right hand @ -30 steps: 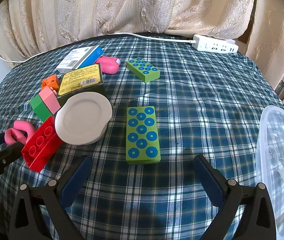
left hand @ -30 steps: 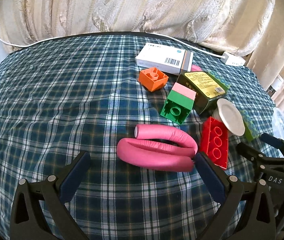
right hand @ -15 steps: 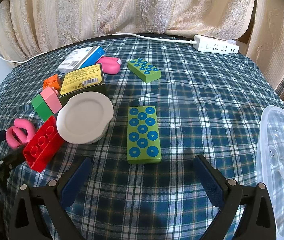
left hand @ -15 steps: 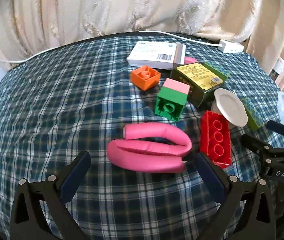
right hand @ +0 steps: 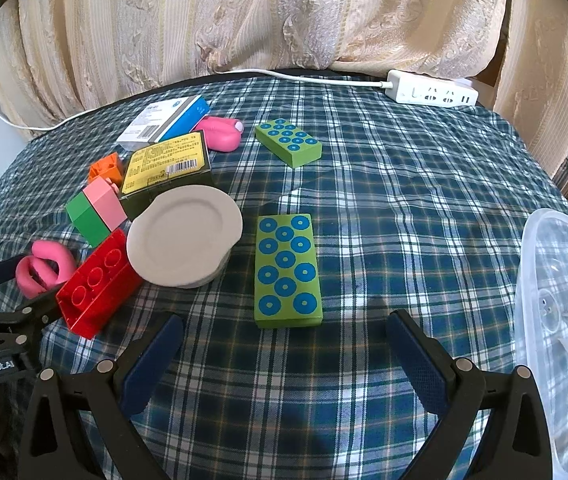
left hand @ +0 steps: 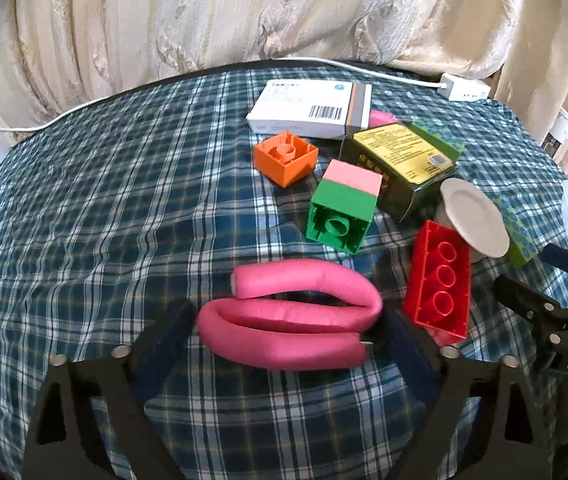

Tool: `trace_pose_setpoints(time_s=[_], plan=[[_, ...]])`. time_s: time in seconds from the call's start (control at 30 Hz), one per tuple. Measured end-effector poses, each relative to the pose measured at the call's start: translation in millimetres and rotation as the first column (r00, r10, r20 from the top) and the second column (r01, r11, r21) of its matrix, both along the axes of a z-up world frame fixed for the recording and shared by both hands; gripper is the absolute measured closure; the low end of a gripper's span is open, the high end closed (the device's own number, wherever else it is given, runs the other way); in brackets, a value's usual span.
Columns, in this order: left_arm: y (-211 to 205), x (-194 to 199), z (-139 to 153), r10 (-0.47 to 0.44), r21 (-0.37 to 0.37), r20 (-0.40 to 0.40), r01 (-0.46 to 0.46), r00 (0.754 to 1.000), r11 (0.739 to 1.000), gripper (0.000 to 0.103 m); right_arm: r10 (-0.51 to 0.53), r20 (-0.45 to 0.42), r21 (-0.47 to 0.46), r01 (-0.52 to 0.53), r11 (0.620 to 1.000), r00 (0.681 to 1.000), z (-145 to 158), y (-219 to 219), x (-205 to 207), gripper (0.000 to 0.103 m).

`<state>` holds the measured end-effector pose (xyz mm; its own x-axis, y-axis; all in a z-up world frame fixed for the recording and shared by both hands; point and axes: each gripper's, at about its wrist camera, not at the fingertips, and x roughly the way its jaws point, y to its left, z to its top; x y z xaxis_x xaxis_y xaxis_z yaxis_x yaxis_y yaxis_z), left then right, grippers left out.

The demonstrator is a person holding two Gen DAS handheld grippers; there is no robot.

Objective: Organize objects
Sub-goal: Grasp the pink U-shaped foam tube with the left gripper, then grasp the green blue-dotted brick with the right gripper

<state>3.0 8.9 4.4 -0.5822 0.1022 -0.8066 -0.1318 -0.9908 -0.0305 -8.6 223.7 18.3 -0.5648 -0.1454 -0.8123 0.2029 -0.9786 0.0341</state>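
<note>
A folded pink foam roller (left hand: 288, 320) lies on the plaid tablecloth (left hand: 103, 220), straight in front of my left gripper (left hand: 288, 330). The jaws are closing, one blue pad at each end of the roller, close to it but not clearly pressing. A red brick (left hand: 438, 284) lies just right of the roller. My right gripper (right hand: 286, 344) stands open and holds nothing, a little short of a green block with blue dots (right hand: 287, 270). In the right wrist view the roller (right hand: 43, 266) shows at the far left, beside the red brick (right hand: 97, 284).
Behind the roller are a green-and-pink brick (left hand: 342, 210), an orange brick (left hand: 286, 158), a white medicine box (left hand: 310, 108), a dark box with a yellow label (left hand: 400, 164) and a white lid (right hand: 185, 236). A second dotted block (right hand: 288, 142), a clear container (right hand: 560, 320) and a power strip (right hand: 432, 94) lie further right.
The left gripper's fingers have come inward toward the ends of the pink roller, and its view has rolled slightly. The right gripper has kept still.
</note>
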Motion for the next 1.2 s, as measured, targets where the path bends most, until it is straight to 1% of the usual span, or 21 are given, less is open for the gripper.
trace_pose_setpoints(time_s=[0.13, 0.27, 0.37, 0.43, 0.5, 0.57, 0.63, 0.67, 0.73, 0.77, 0.83, 0.93, 1.0, 1.2], plan=[[-5.7, 2.5, 1.9, -0.004, 0.033, -0.011, 0.005, 1.000, 0.999, 0.018, -0.017, -0.001, -0.033, 0.017, 0.999, 1.000, 1.1, 5.2, 0.0, 0.000], [-15.6, 5.1, 4.7, 0.008, 0.091, -0.013, -0.007, 1.000, 0.996, 0.018, -0.062, 0.006, -0.015, 0.062, 0.998, 0.998, 1.2, 6.2, -3.4, 0.001], [-18.7, 8.6, 6.6, 0.021, 0.092, -0.023, -0.019, 1.000, 0.996, 0.018, -0.091, 0.000, 0.018, 0.091, 0.996, 0.996, 1.0, 6.3, -6.4, 0.008], [-19.6, 11.6, 8.6, 0.026, 0.081, -0.038, -0.023, 0.999, 0.996, 0.018, -0.105, -0.007, 0.033, 0.105, 0.994, 0.994, 1.5, 6.0, -9.9, 0.018], [-20.0, 14.4, 11.0, 0.028, 0.071, -0.055, -0.024, 0.998, 0.997, 0.018, -0.112, -0.009, 0.030, 0.113, 0.993, 0.994, 2.7, 7.4, -14.5, 0.024], [-20.7, 16.7, 12.8, 0.027, 0.070, -0.065, -0.023, 0.998, 0.997, 0.018, -0.115, -0.010, 0.029, 0.115, 0.993, 0.993, 2.8, 7.0, -18.3, 0.027], [-20.8, 17.0, 13.6, 0.027, 0.073, -0.066, -0.022, 0.997, 0.997, 0.018, -0.114, -0.019, 0.026, 0.115, 0.993, 0.993, 3.3, 6.8, -19.9, 0.036], [-20.4, 16.3, 13.6, 0.028, 0.073, -0.066, -0.023, 0.997, 0.997, 0.018, -0.113, -0.024, 0.023, 0.114, 0.993, 0.993, 3.4, 6.3, -20.0, 0.038], [-20.3, 16.3, 13.4, 0.028, 0.074, -0.065, -0.023, 0.998, 0.997, 0.018, -0.110, -0.036, 0.017, 0.111, 0.994, 0.993, 3.9, 6.1, -17.9, 0.049], [-20.2, 16.2, 13.3, 0.028, 0.073, -0.064, -0.023, 0.998, 0.997, 0.018, -0.108, -0.041, 0.014, 0.108, 0.994, 0.993, 4.1, 5.7, -17.3, 0.052], [-19.6, 16.0, 12.4, 0.026, 0.071, -0.060, -0.022, 0.998, 0.997, 0.018, -0.100, -0.047, 0.007, 0.101, 0.995, 0.994, 4.7, 5.8, -16.0, 0.061], [-17.5, 14.9, 10.7, 0.026, 0.068, -0.053, -0.022, 0.998, 0.997, 0.018, -0.091, -0.046, -0.022, 0.090, 0.996, 0.995, 5.6, 8.2, -14.1, 0.069], [-18.0, 13.9, 10.1, 0.029, 0.072, -0.051, -0.026, 0.998, 0.997, 0.018, -0.090, -0.043, -0.044, 0.088, 0.995, 0.995, 5.9, 11.4, -11.8, 0.071], [-19.4, 12.2, 8.8, 0.048, 0.071, -0.044, -0.044, 0.998, 0.996, 0.018, -0.089, -0.013, -0.132, 0.086, 0.988, 0.996, 8.3, 22.9, -2.6, 0.071]])
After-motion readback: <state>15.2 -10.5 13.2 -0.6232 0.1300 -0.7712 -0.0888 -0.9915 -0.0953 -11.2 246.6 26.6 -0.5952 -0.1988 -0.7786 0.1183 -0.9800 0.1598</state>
